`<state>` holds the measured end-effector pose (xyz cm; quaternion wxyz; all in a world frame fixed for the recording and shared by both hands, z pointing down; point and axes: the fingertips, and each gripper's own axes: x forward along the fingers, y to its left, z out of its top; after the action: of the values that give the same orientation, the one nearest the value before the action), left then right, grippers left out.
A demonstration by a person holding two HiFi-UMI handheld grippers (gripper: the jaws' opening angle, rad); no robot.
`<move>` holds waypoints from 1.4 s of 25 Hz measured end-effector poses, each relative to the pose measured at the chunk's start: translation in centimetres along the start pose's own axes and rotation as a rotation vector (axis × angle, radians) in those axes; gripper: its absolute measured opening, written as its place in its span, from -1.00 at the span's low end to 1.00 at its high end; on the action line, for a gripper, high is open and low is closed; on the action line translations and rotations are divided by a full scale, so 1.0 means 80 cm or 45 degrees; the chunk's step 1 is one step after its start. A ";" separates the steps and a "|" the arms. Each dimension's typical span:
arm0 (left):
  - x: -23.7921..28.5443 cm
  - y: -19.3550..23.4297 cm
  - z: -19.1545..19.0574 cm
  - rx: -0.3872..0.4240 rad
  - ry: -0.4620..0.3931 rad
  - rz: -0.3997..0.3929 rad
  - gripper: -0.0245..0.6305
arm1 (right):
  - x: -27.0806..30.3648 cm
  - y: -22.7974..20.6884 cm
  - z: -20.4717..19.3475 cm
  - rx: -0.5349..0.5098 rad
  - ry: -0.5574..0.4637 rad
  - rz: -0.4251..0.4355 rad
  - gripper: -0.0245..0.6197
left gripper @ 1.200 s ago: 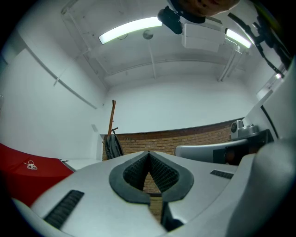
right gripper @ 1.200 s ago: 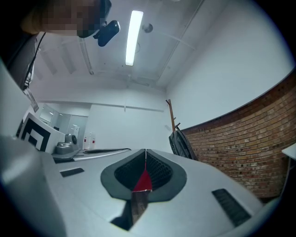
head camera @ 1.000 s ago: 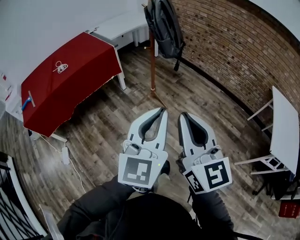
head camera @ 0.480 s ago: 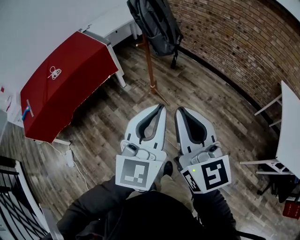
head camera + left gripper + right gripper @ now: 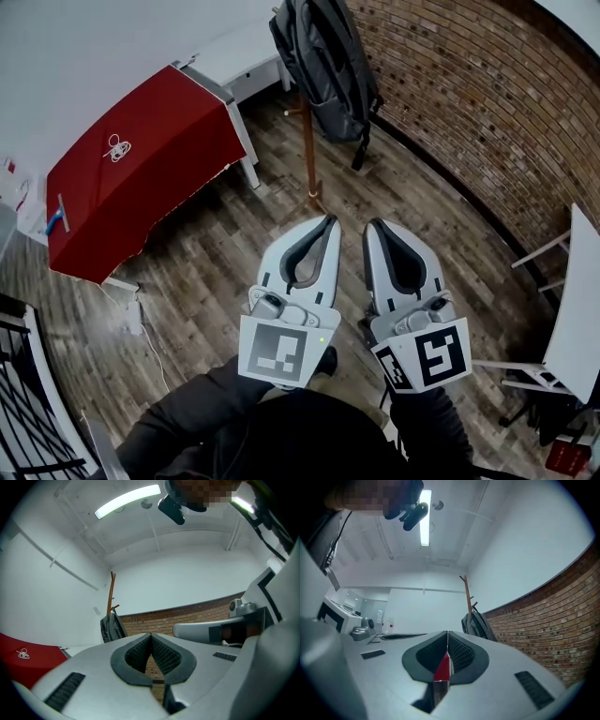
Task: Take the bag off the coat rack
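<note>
1. In the head view the bag [image 5: 328, 66] is running off the top edge, hiding where it is hanging on the coat rack [image 5: 308, 155].
2. The bag is covering the rack's upper pole.
3. The left gripper [image 5: 151, 634] is hiding the bag's bottom in its own view (the right gripper [image 5: 447, 632] is doing likewise).
4. A small white thing [image 5: 117, 147] on the red cloth [image 5: 159, 141] is showing too small to tell.
5. The white table [image 5: 577, 300] is getting cropped at the right edge.
</note>
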<state>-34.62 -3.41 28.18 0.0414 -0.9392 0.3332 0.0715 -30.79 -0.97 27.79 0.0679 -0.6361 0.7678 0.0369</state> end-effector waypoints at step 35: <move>0.215 0.206 -0.015 -0.077 -0.032 -0.101 -0.90 | 0.289 -0.074 0.024 -0.128 -0.035 -0.039 -0.90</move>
<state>-31.74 -26.99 26.12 0.0201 -0.9516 0.2927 0.0916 -29.09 -24.24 22.60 0.0469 -0.6498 0.7541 0.0831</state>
